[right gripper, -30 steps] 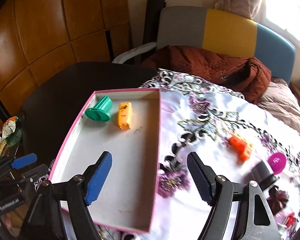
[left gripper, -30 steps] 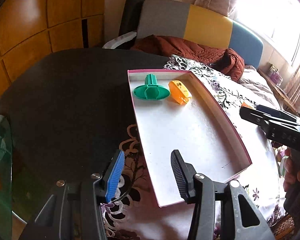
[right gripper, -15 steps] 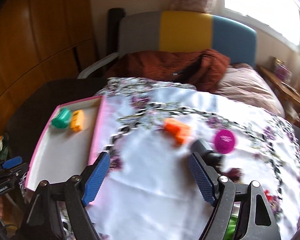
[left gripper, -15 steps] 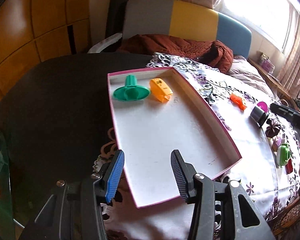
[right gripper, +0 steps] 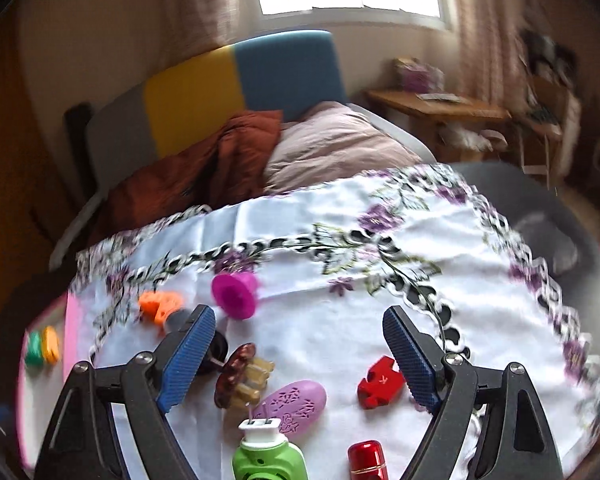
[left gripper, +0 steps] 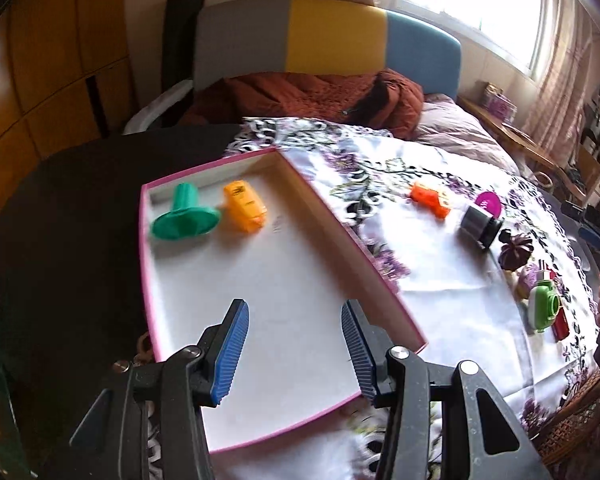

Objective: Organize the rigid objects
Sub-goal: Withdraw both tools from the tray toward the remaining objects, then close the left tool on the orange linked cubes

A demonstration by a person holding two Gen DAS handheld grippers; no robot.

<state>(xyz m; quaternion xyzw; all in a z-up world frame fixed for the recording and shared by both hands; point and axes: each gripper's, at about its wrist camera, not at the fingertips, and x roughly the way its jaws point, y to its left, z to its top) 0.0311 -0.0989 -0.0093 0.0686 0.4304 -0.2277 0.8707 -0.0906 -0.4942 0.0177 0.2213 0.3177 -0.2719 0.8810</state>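
Observation:
A pink-rimmed white tray holds a teal funnel-shaped piece and a yellow-orange block. My left gripper is open and empty above the tray's near end. My right gripper is open and empty above loose objects on the flowered cloth: a magenta funnel piece, an orange piece, a brown flower-shaped piece, a lilac oval, a red puzzle piece, a green and white object and a red cylinder.
A grey and black cylinder lies by the orange piece. The round table has a dark bare part left of the tray. A chair with a rust jacket stands behind. A wooden side table is at far right.
Both grippers have swung right. The right wrist view has left the tray and now faces the loose objects on the cloth. The left gripper's view now takes in the cloth too.

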